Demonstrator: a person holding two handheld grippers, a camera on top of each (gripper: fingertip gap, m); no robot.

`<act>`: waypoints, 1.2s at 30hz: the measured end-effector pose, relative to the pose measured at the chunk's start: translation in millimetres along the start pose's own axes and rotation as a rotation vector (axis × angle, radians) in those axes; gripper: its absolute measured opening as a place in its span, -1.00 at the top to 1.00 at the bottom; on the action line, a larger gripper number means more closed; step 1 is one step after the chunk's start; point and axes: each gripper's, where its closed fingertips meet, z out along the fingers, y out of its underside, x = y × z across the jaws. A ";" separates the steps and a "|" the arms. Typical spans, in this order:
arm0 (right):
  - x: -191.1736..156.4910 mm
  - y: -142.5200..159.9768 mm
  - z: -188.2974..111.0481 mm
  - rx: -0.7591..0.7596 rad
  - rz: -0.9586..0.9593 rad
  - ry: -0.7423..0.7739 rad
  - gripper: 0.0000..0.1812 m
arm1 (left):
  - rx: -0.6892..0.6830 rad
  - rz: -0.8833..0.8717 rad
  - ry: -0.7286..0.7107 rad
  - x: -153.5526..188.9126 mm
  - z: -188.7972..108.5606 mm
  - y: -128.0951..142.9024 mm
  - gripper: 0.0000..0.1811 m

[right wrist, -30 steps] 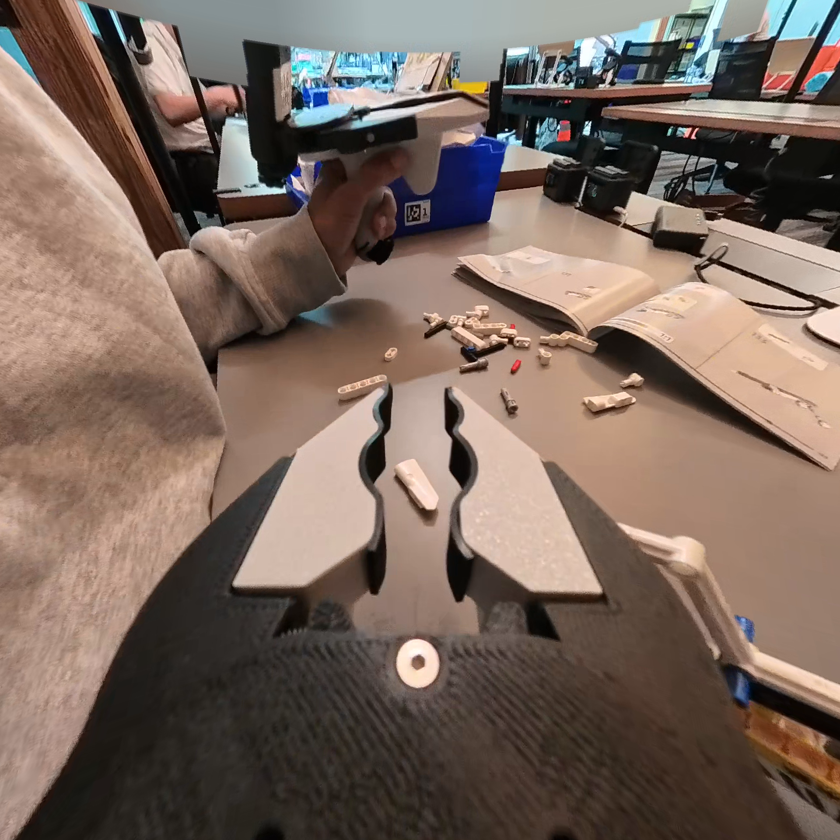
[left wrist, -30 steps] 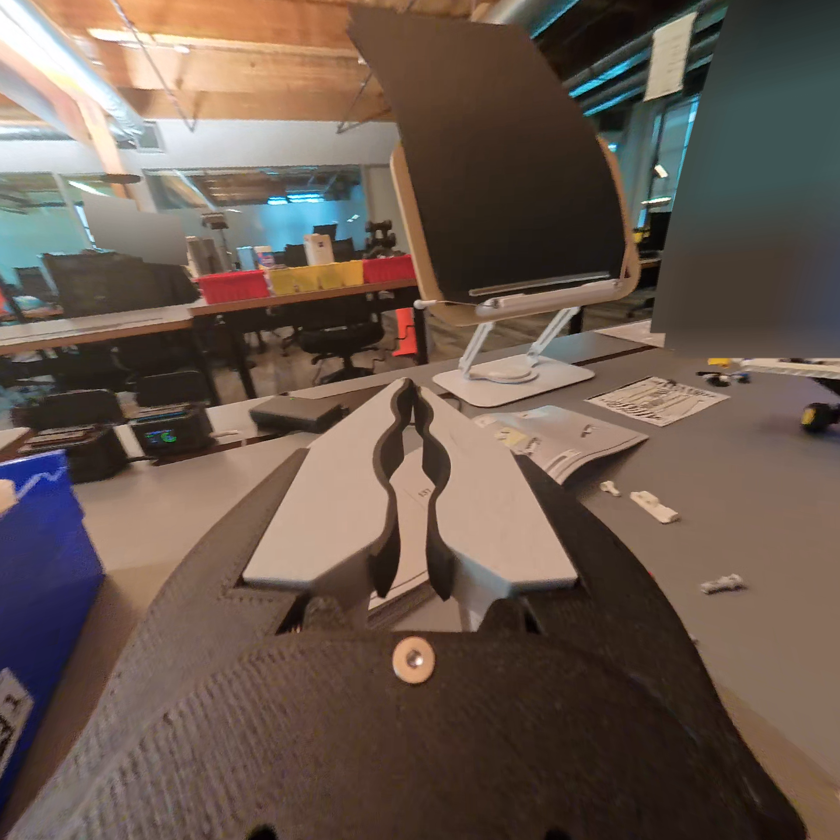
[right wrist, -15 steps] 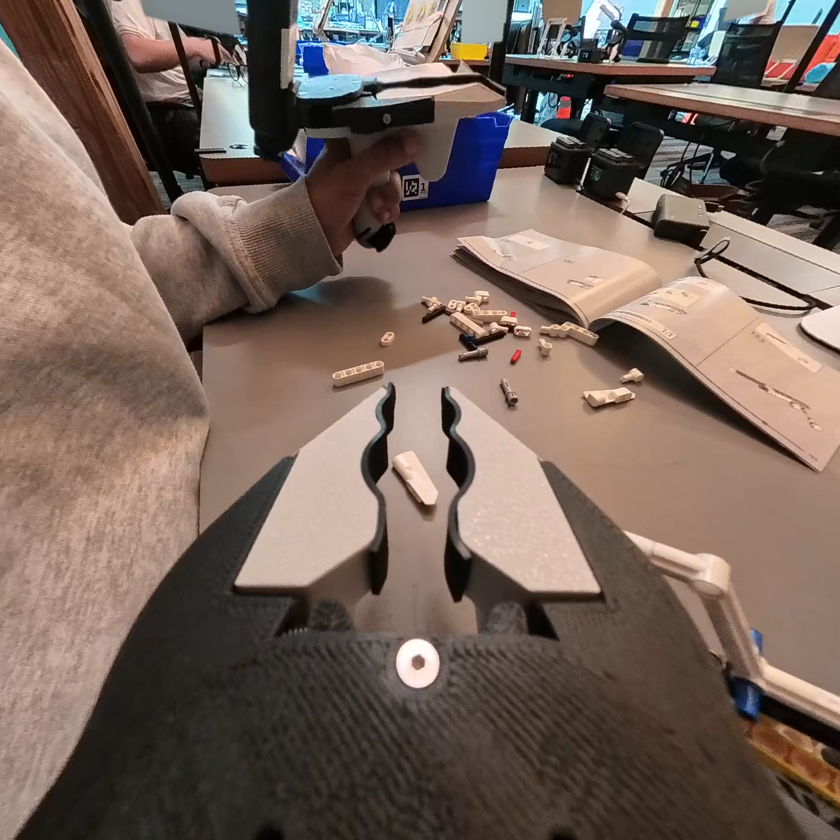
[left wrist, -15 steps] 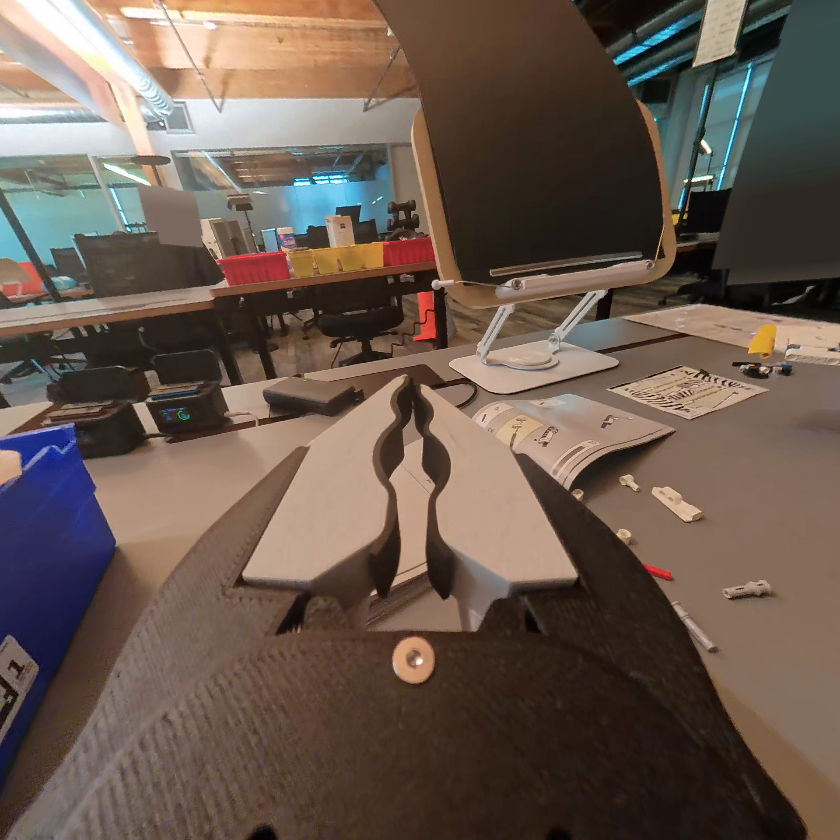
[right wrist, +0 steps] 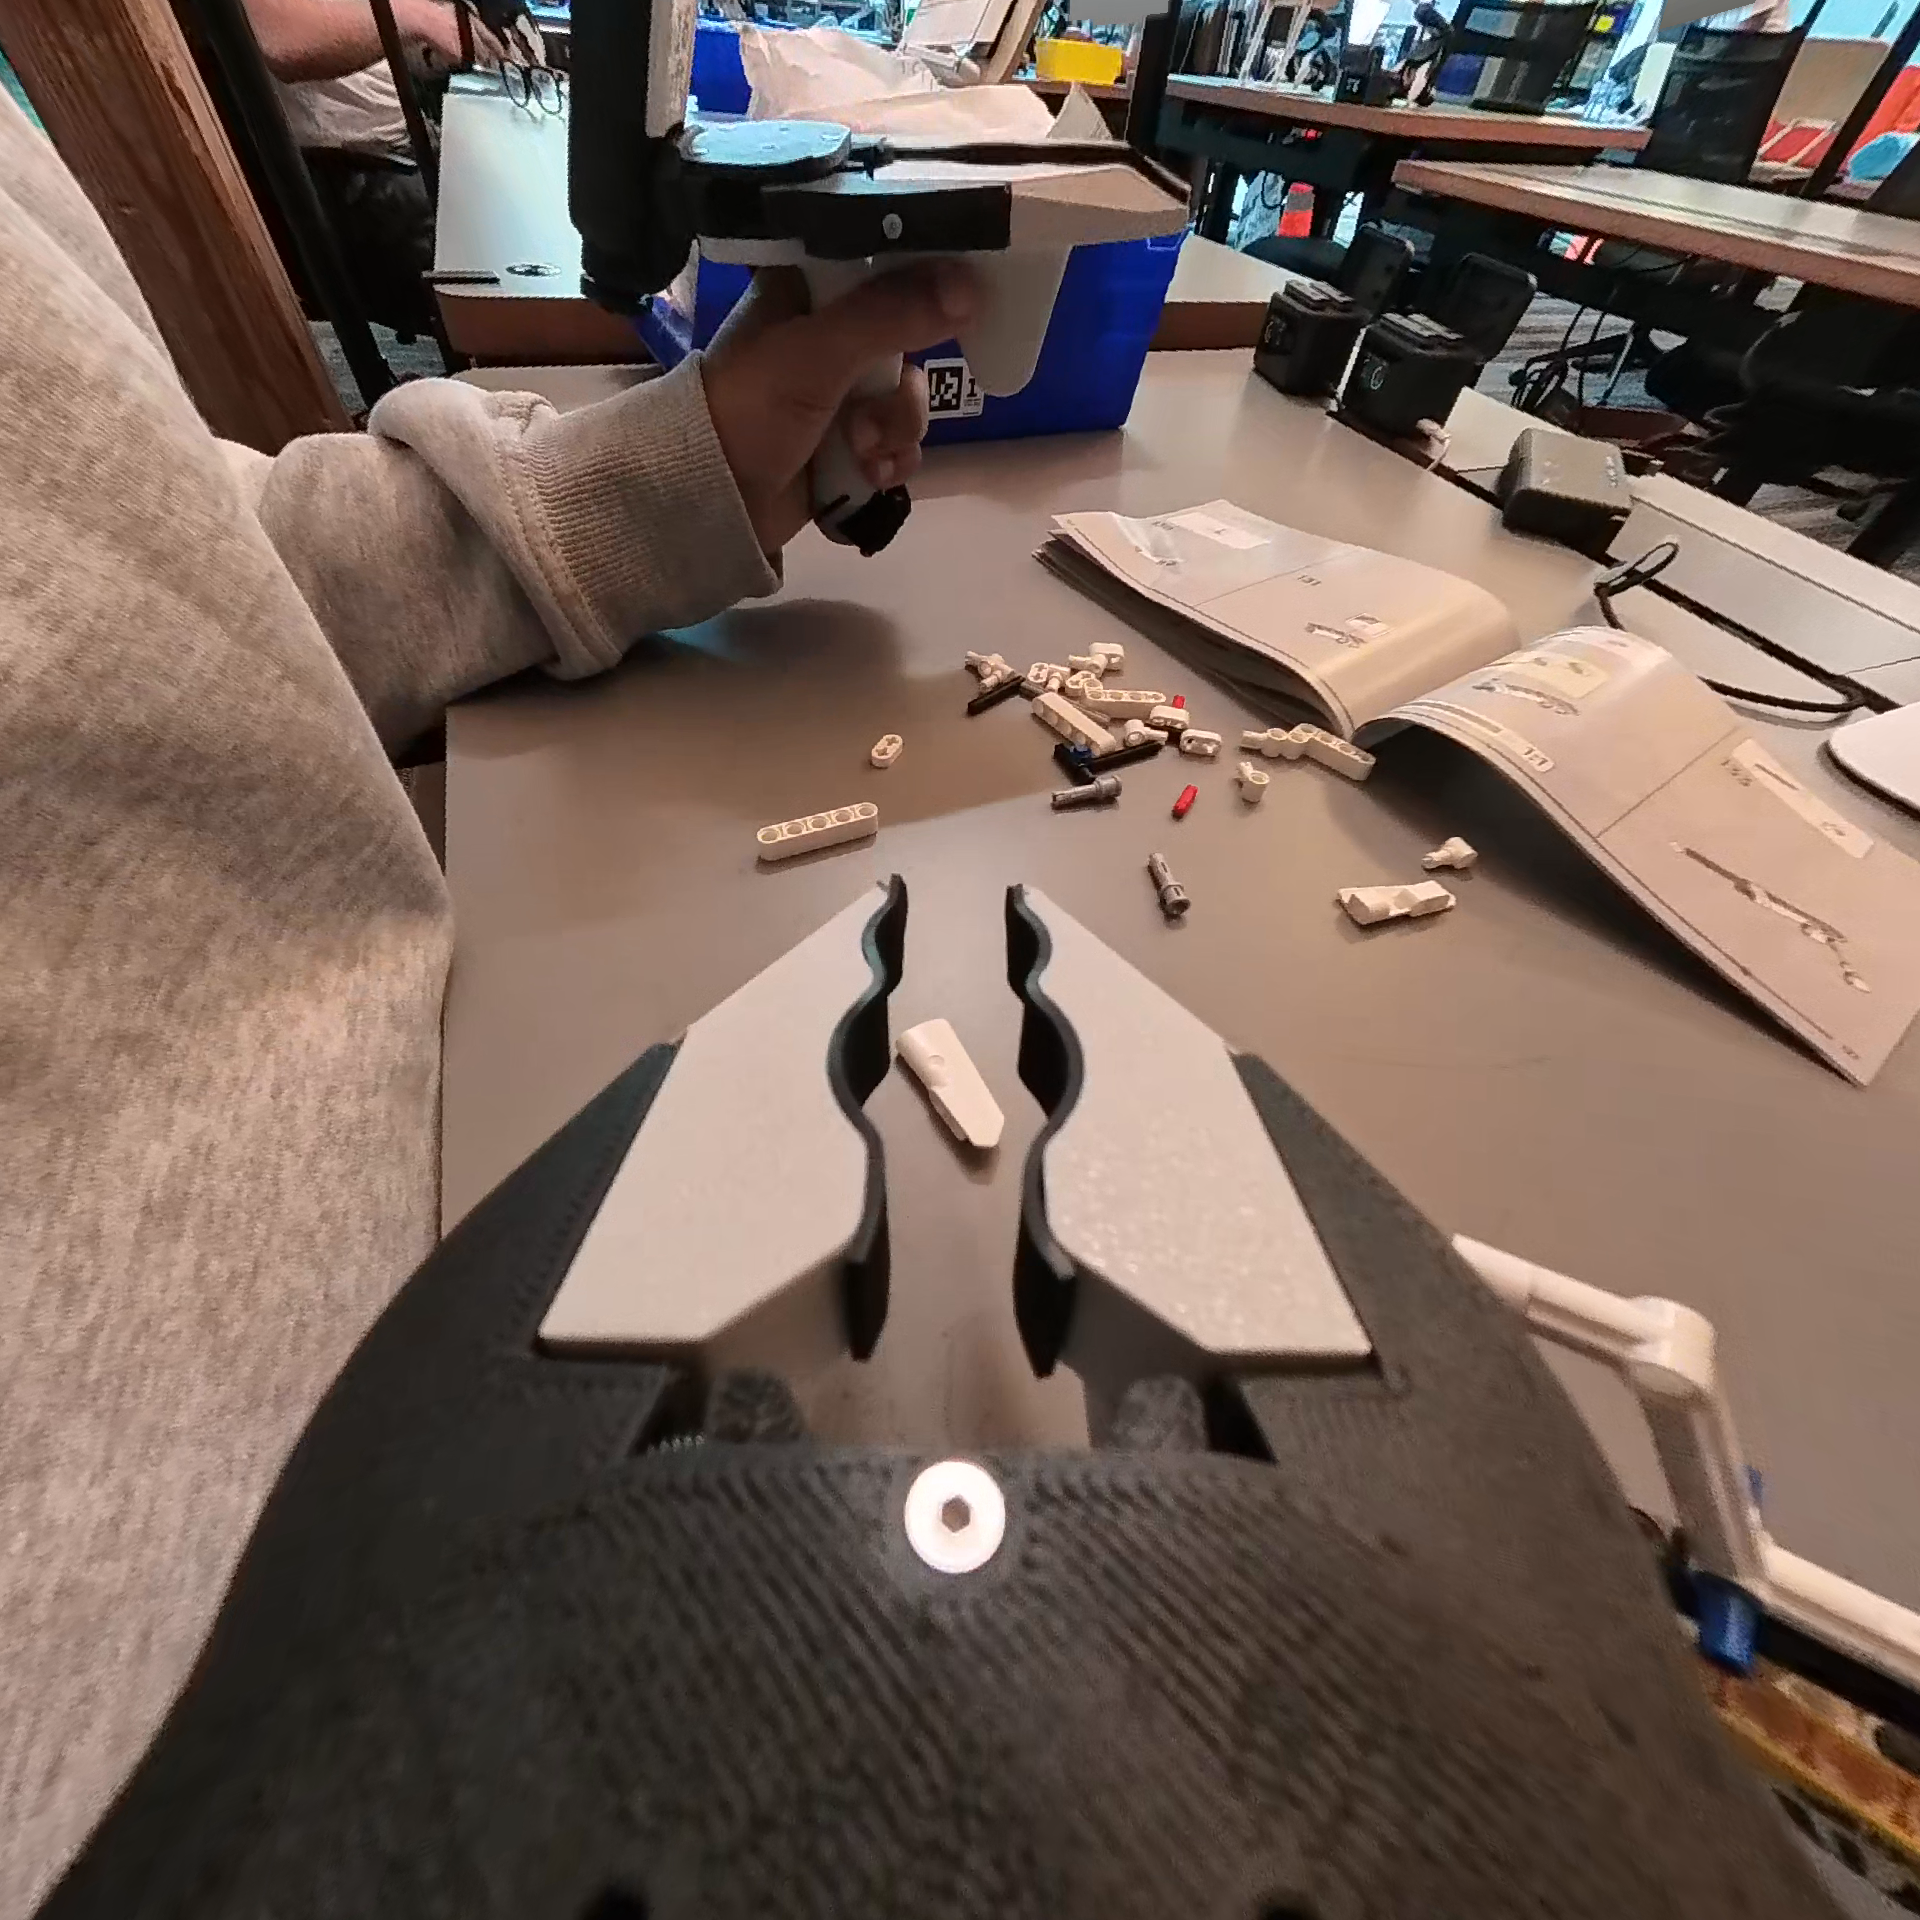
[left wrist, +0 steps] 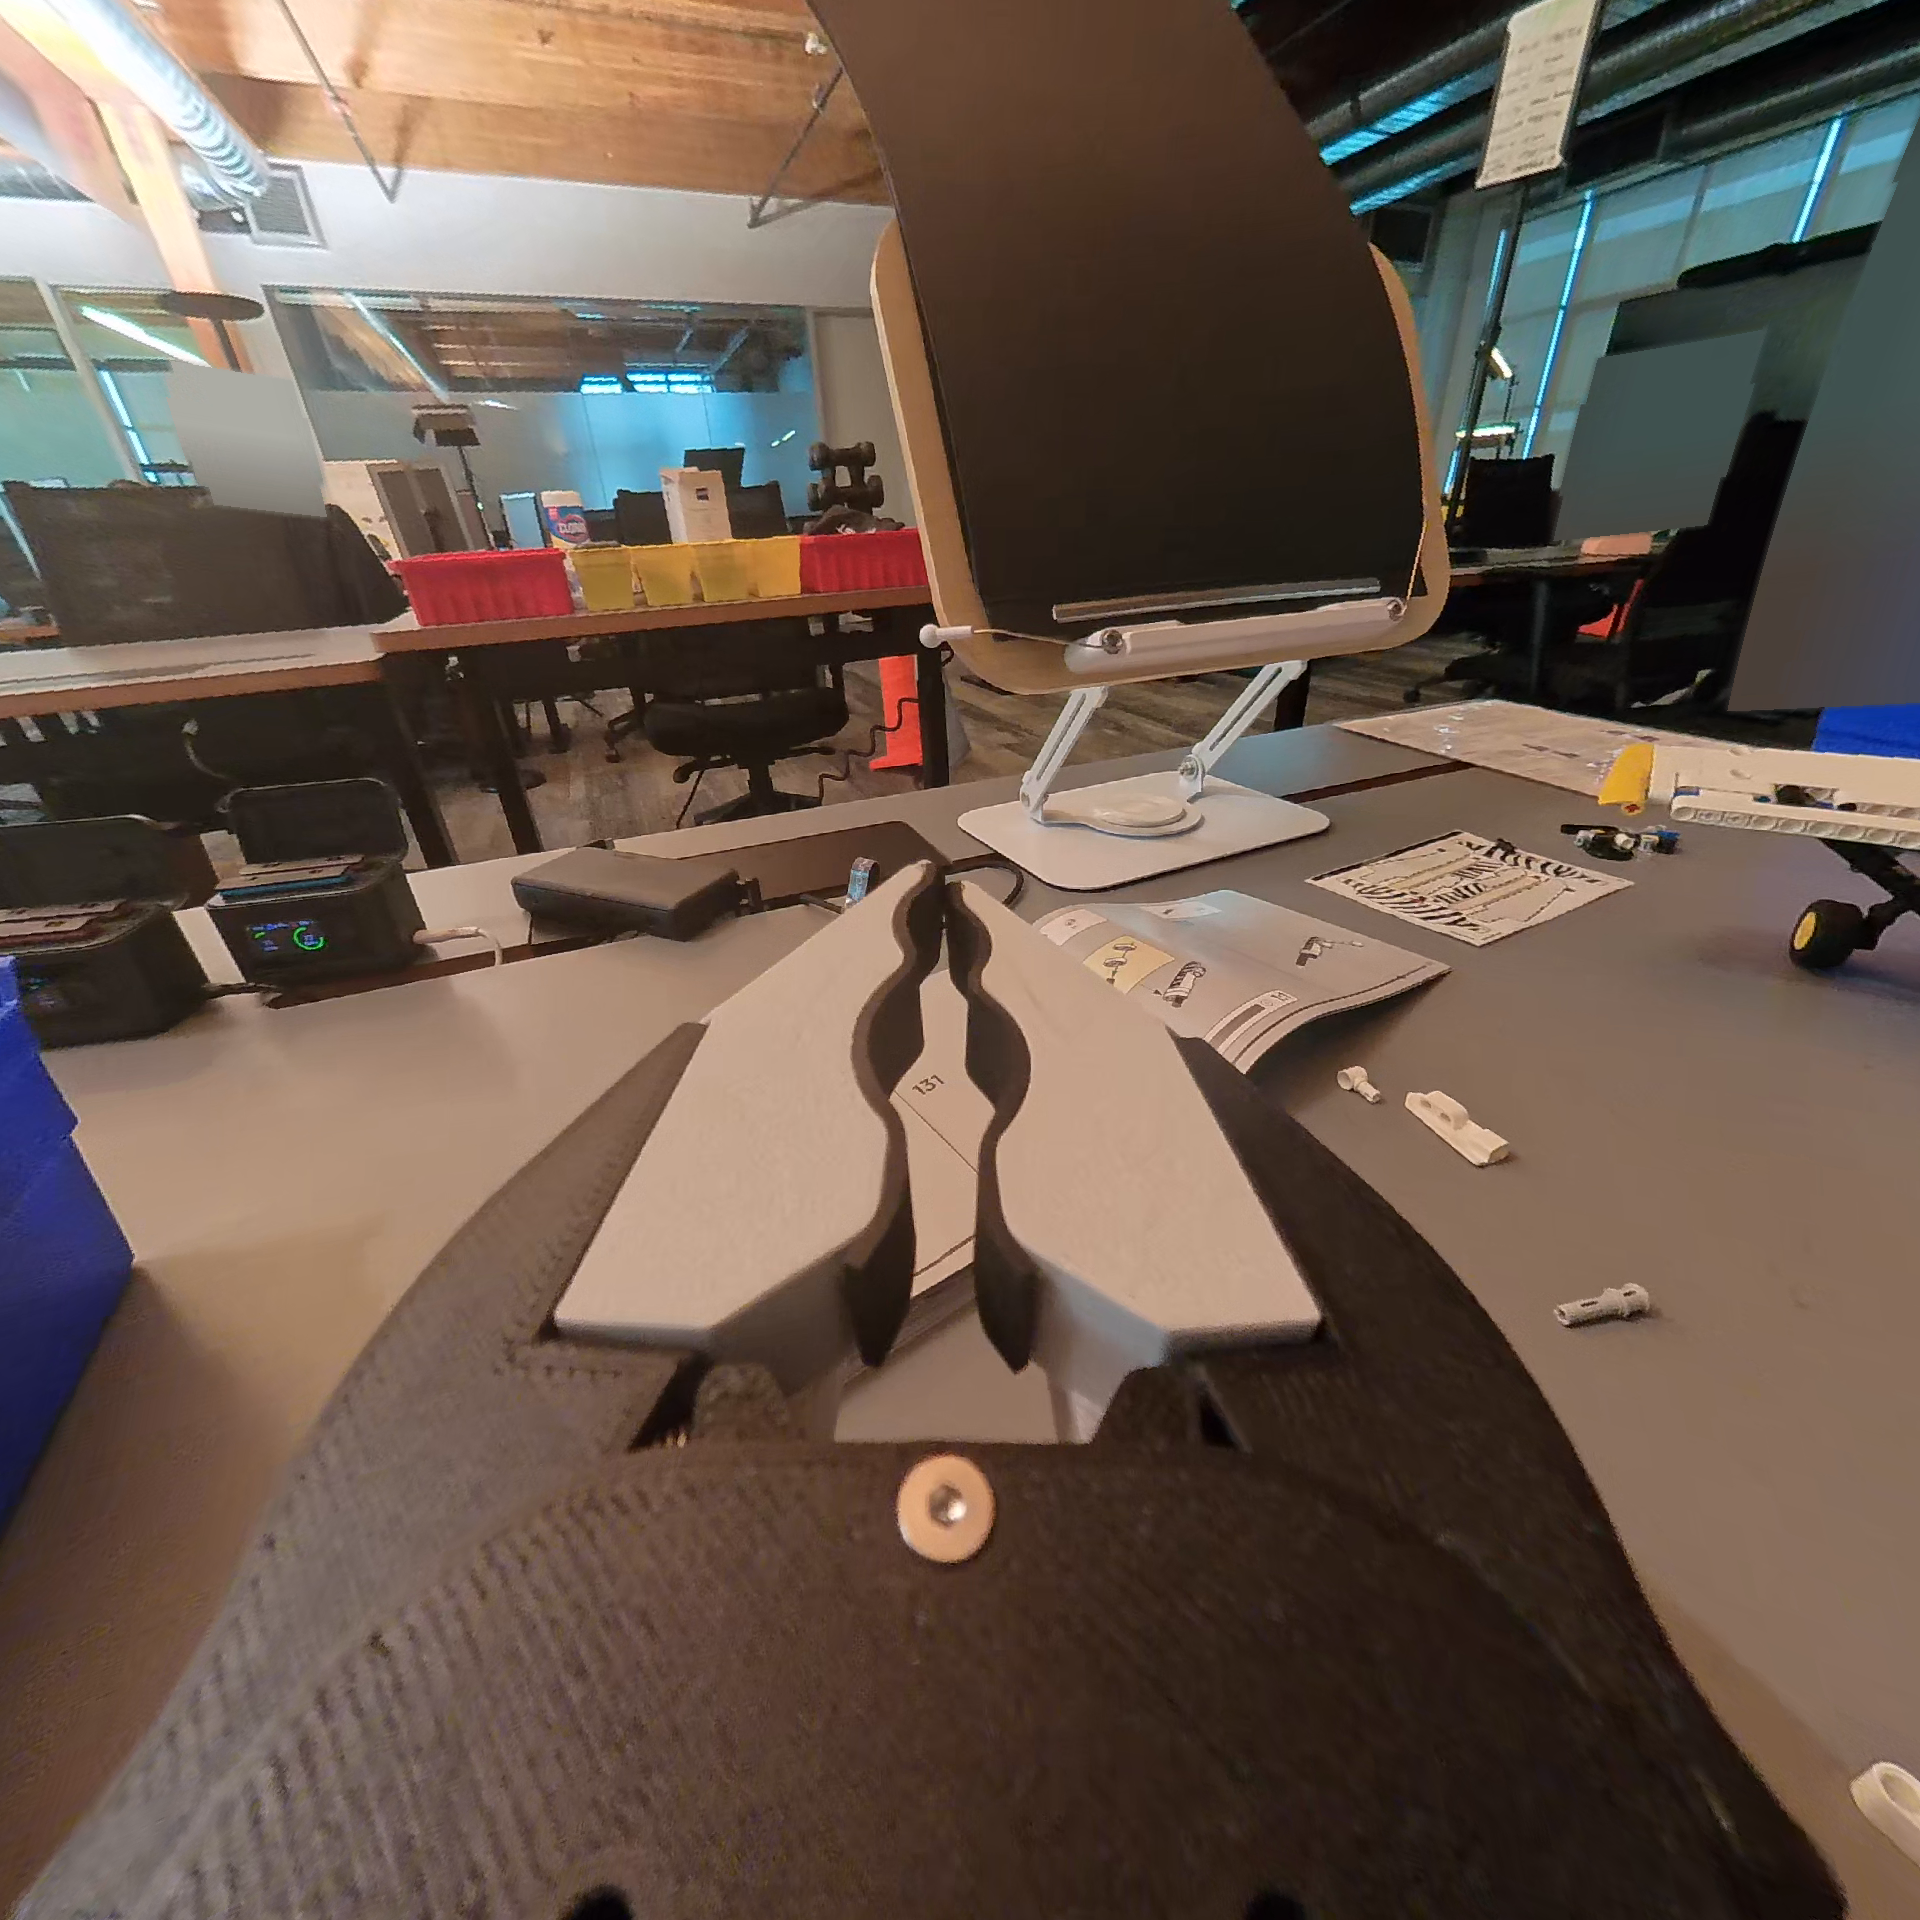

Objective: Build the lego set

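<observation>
While a small white tapered lego piece lies on the grey desk between the right tongs' parted, empty jaws, the left tongs hover closed, empty. Far left, a blue plastic bin holds crumpled white paper.

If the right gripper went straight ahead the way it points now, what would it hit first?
Probably the white wedge-shaped piece lying on the table between the open fingers of the right gripper. Past it, bare tabletop, then perhaps the white five-hole beam, slightly left of the line; depth is uncertain.
</observation>
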 end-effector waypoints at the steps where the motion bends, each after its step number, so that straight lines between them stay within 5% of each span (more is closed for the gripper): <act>1: 0.5 0.2 -0.3 0.001 0.000 0.000 0.80 | -0.002 -0.002 0.004 0.5 0.2 0.4 1.00; 10: 3.0 4.6 0.4 -0.012 -0.009 0.002 0.80 | -0.020 -0.020 0.033 4.7 0.4 3.0 0.98; 17: 5.6 6.3 -0.8 -0.006 0.017 -0.007 0.81 | -0.135 0.019 0.232 54.2 15.7 19.0 0.60; 21: 3.9 5.4 -1.0 0.001 0.010 -0.017 0.81 | -0.360 0.032 0.453 115.9 55.0 35.3 0.31; 26: -1.3 5.0 -0.8 0.004 -0.050 -0.009 0.83 | -0.644 0.063 0.718 181.3 129.9 67.3 0.27; 30: -3.8 3.9 -1.7 0.012 -0.081 0.000 0.84 | -0.705 0.141 0.784 224.5 198.9 93.6 0.15; 36: -0.2 -5.2 -10.4 0.086 -0.068 0.025 0.84 | -0.904 0.231 0.827 257.4 246.1 134.6 -0.44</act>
